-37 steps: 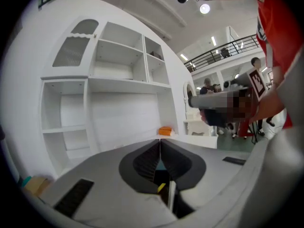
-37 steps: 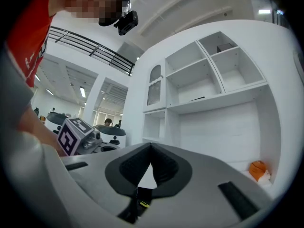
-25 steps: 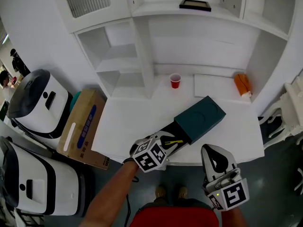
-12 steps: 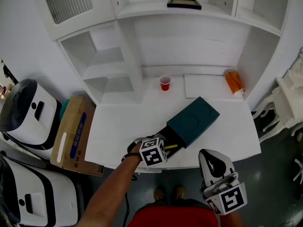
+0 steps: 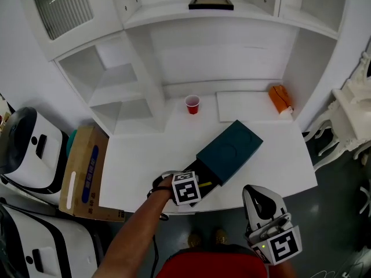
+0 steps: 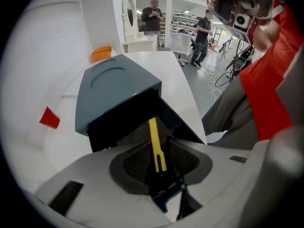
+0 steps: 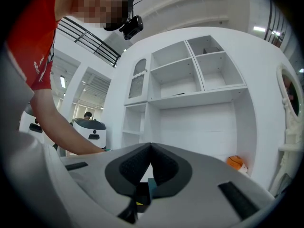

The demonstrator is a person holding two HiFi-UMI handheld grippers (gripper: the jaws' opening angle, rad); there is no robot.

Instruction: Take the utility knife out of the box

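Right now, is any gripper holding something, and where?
Nothing. The left gripper is opening, the yellow utility knife loose between its jaws; the right gripper is shut, empty.

A white table (image 5: 139,155) stands against a white shelf unit (image 5: 142,68); at the table's back a red cup (image 5: 192,104) stands upright, just beside a flat white board (image 5: 243,105); an orange object (image 5: 279,98) lies at the board's right end, near the wall; a dark-framed picture (image 5: 211,3) lies on an upper shelf; on the floor left of the table a cardboard carton (image 5: 84,172) sits beside white machines with dark panels (image 5: 26,146); ornate white furniture (image 5: 342,120) stands at the right; the left gripper view shows two people (image 6: 153,15) standing far off
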